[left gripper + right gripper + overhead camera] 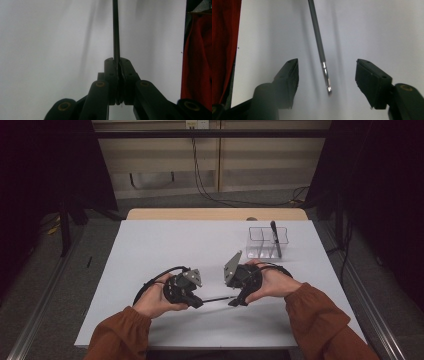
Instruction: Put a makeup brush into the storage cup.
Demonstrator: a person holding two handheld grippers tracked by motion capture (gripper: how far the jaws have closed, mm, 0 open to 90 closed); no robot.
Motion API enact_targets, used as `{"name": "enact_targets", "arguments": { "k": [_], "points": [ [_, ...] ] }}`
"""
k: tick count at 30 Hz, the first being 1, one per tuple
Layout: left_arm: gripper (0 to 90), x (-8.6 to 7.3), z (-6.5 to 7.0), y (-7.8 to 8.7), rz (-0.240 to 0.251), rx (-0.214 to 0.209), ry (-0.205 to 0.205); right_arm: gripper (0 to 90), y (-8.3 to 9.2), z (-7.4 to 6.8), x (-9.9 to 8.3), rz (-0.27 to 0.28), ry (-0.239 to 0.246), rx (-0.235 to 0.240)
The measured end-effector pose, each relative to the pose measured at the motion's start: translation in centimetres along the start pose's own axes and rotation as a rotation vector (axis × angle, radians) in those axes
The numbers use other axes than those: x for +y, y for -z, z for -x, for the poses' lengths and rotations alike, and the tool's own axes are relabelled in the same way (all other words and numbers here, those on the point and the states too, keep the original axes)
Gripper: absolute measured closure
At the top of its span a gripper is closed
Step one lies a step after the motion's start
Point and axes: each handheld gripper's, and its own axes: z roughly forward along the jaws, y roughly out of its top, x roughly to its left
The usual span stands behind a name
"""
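Observation:
A thin black brush (217, 299) with a metal ferrule and a small tip lies level just above the white table (175, 245), spanning between my two grippers. My left gripper (197, 302) is shut on its handle; in the left gripper view the pads (111, 75) clamp the black shaft (115, 30), which runs straight away from the jaws. My right gripper (235, 301) faces it from the right and stands open. In the right gripper view the brush's tip end (325, 72) hangs between the two spread jaws (327, 68), touching neither.
A clear plastic organizer (255, 236) with compartments stands at the back right of the table, with another black brush (275, 237) leaning in it. A wooden surface (215, 214) lies behind the table. Orange sleeves (320, 312) come in from the bottom.

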Motion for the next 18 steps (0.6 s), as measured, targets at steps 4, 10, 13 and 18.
{"name": "enact_targets", "arguments": {
  "k": [4,10,13,18],
  "points": [
    [85.6,-0.4,0.0,0.2,0.016,0.010,0.014,25.5,0.2,0.0,-0.6,0.021,-0.029,-0.010],
    [85.6,-1.2,-0.1,0.6,0.047,0.012,0.039,16.4,0.4,0.0,-1.5,0.061,-0.063,-0.011],
    [85.6,-1.5,-0.1,0.8,0.064,0.017,0.047,14.0,0.6,-0.1,-1.9,0.080,-0.069,-0.017],
    [85.6,-2.0,-0.2,1.1,0.086,0.019,0.059,10.2,0.9,0.4,-2.9,0.138,-0.132,-0.042]
  ]
}}
